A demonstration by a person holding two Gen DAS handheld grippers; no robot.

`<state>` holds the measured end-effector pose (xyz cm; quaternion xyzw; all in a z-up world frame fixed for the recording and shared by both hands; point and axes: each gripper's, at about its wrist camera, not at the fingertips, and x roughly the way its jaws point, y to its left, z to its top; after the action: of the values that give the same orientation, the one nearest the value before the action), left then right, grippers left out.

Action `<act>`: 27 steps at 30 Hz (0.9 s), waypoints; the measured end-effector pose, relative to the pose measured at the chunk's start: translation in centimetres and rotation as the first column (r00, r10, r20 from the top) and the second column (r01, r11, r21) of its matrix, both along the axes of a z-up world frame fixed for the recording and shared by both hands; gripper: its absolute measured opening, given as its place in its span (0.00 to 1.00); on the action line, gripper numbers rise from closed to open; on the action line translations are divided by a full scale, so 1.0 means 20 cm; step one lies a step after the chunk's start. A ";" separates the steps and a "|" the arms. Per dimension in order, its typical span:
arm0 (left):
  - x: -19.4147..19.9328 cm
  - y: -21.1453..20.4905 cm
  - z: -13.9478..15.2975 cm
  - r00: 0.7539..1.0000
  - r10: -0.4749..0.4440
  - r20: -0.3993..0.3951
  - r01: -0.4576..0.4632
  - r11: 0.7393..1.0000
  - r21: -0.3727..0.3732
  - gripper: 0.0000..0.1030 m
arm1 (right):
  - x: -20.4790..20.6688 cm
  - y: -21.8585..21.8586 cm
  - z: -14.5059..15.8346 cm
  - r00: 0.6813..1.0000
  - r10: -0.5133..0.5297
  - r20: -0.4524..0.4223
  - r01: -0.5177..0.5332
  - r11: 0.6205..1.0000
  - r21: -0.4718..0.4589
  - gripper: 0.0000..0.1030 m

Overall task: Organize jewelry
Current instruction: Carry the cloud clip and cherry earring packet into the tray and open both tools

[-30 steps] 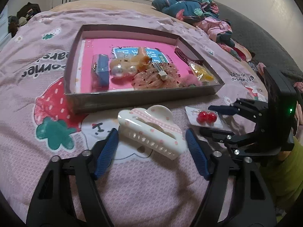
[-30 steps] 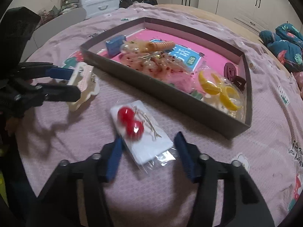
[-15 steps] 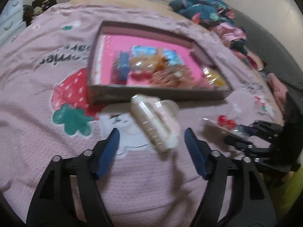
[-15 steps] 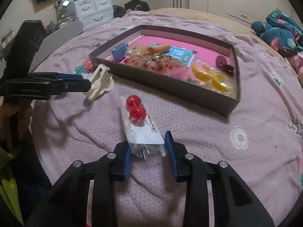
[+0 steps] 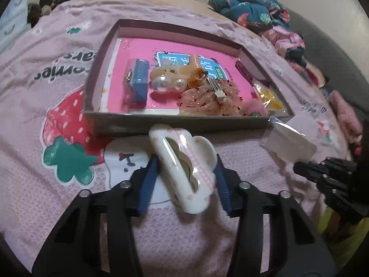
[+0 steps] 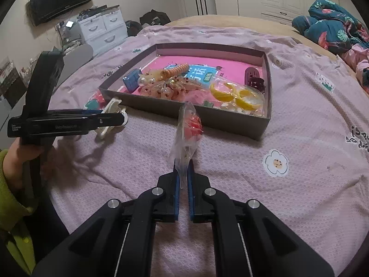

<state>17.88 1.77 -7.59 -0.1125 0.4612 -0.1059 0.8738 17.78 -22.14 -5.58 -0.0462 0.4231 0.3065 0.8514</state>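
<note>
A white hair claw clip [image 5: 182, 161] with a pink checked stripe stands on edge between my left gripper's [image 5: 185, 164] blue pads. The jaws are closing and both pads press its sides. From the right wrist view the left gripper [image 6: 120, 116] hangs just over the bedspread in front of the box, the clip [image 6: 110, 108] showing behind it. My right gripper [image 6: 183, 164] is shut on the near end of a clear packet of red cherry earrings [image 6: 189, 124], held up edge-on. The left wrist view has that packet [image 5: 290, 138] off the bedspread, above the right gripper [image 5: 299, 167].
A shallow grey box [image 5: 184, 121] with a pink floor lies on the pink bedspread [image 6: 288, 127]. It holds a blue case [image 5: 137, 83], pearl pieces [image 5: 169, 84], a scrunchie [image 5: 207, 101], yellow pieces [image 6: 237, 94] and a dark claw [image 6: 253, 78]. Clothes [image 6: 334, 27] are heaped at the back right.
The left jaws opened wider, then closed onto the clip, which turned up on its edge. The right jaws shut on the packet's end and raised it, rolling it edge-on.
</note>
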 end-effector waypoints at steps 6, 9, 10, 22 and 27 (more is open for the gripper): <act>-0.09 0.02 0.11 0.998 -0.018 0.058 0.020 1.000 -0.022 0.33 | -0.03 -0.01 0.09 0.999 0.006 0.034 -0.007 0.999 0.039 0.05; -0.13 0.04 0.17 0.997 -0.017 0.081 0.020 0.999 -0.046 0.33 | -0.05 -0.02 0.16 0.998 0.005 0.064 -0.009 0.998 0.062 0.05; -0.14 0.05 0.20 0.996 -0.014 0.093 0.018 0.999 -0.051 0.33 | -0.06 -0.03 0.17 0.998 0.006 0.070 -0.011 0.998 0.069 0.05; -0.10 0.08 0.39 0.988 -0.012 0.155 0.020 0.999 -0.048 0.33 | -0.01 -0.01 0.37 0.990 0.004 0.144 -0.021 0.993 0.120 0.05; -0.02 0.08 0.47 0.983 -0.021 0.180 0.028 0.999 -0.033 0.33 | 0.07 0.01 0.46 0.983 -0.005 0.183 -0.018 0.992 0.125 0.05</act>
<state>17.47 3.34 1.71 -0.1124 0.3798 -0.1345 0.9083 19.21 -21.89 3.68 -0.0218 0.3228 0.3298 0.8869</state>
